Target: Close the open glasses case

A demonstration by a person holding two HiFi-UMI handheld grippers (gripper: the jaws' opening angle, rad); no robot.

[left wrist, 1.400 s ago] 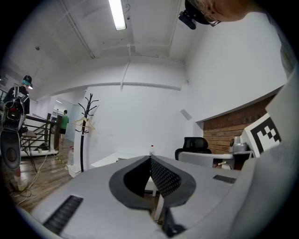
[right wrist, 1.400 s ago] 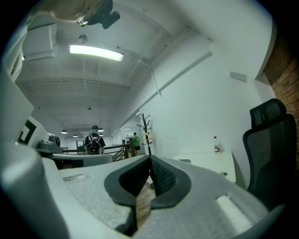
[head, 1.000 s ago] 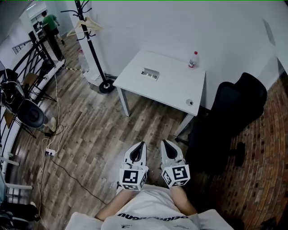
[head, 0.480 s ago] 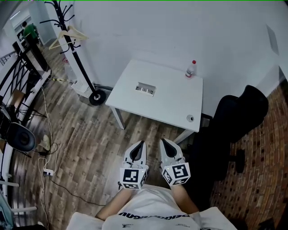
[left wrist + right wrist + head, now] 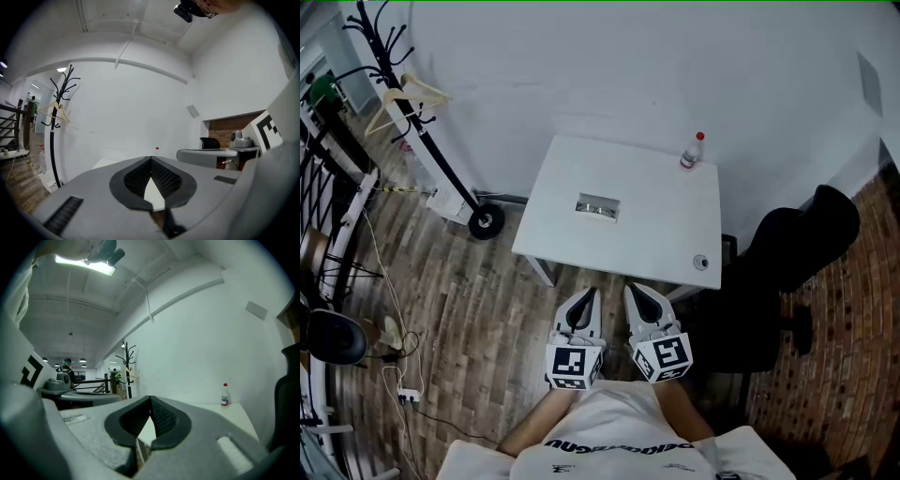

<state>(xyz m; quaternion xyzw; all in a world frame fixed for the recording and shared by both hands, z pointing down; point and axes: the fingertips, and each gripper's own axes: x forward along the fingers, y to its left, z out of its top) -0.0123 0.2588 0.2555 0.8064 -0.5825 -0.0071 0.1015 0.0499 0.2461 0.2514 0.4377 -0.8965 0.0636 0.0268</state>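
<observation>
Two grippers, held low near the person's white shirt (image 5: 614,436), side by side, both pointing at the table. Left gripper (image 5: 590,293): fingers (image 5: 136,178) clenched, tips touching, nothing between them. Right gripper (image 5: 630,289): fingers (image 5: 165,417) clenched too, tips together, empty. One marker cube on each.

One white table (image 5: 581,248) just ahead of the fingertips, standing on wood plank floor (image 5: 459,309) against a white wall (image 5: 609,66). Three things on the table:
- One small round item (image 5: 701,262) near the front right corner.
- One glasses case (image 5: 598,207), open, lying flat around the table's middle, well apart from both grippers.
- One clear bottle (image 5: 690,151) with a red cap, upright at the far right corner, near the wall.

One black chair (image 5: 797,248) right of the table, on brick-pattern floor (image 5: 853,328). One black coat rack (image 5: 422,141) to the far left, leaning in this view, with one wooden hanger (image 5: 405,97) on it.
</observation>
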